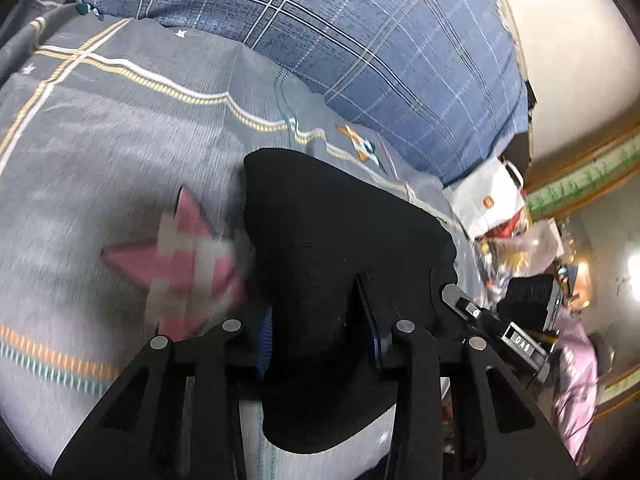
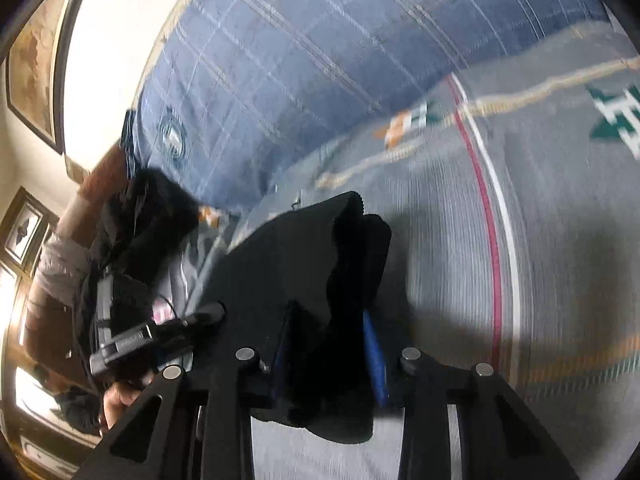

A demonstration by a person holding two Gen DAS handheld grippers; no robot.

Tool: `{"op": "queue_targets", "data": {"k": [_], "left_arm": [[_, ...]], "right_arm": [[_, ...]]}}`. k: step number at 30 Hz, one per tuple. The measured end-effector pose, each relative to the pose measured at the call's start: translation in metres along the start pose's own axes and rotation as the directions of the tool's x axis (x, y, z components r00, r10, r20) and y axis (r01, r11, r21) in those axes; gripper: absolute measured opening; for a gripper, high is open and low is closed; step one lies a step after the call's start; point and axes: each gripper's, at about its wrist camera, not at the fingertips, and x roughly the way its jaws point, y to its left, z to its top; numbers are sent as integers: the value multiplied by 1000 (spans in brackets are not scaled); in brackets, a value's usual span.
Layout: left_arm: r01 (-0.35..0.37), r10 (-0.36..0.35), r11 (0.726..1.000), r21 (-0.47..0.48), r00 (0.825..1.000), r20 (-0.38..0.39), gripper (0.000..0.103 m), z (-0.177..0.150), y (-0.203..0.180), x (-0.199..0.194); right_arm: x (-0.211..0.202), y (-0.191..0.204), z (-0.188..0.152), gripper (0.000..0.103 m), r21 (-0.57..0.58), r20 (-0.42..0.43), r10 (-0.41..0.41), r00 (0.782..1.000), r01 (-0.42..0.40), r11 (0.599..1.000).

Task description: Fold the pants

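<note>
left gripper [image 1: 320,336]: we see jaws clamped on black fabric pants [image 1: 340,240]
right gripper [image 2: 332,352]: jaws clamped on pants too
pants: bunched, held over grey star-patterned bedsheet [image 1: 100,128], near blue plaid quilt [image 1: 360,40]

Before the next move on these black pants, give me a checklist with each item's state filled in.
1. Left gripper shut on the pants: ok.
2. Right gripper shut on the pants: ok.
3. Fabric flat between the two grips: cannot tell, each view shows bunched cloth only.
4. Gray bedsheet bare where the pants would land: ok in the part shown.
5. Blue plaid quilt apart from the pants: ok.
6. Picture sharp enough to judge edges: not ok, blurred.
</note>
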Motion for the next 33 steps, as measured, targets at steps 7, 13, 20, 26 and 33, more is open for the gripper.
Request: {"op": "queue_targets", "data": {"k": [7,13,20,26,33], "left_arm": [[-7,7,1000,-18,1000,-1,43,4,13,4],[-83,52,981,175,983,174,84,-37,-24,-47],[-381,295,851,361,916,272,103,-130,-59,-53],[-470,365,792,390,876,315,103,-160,-60,-49],[-526,444,801,287,843,305,103,-154,-46,-46]], "right_arm": [[15,-18,10,38,62,-6,-45,999,45,997],[-36,25,-12,39,-76,129,-117,985,128,989],[-70,86,-80,48,-264,278,-275,921,348,900],[-51,96,-101,48,-336,263,-368,892,442,831],[-39,90,-103,48,-334,215,-373,903,427,840]]}}
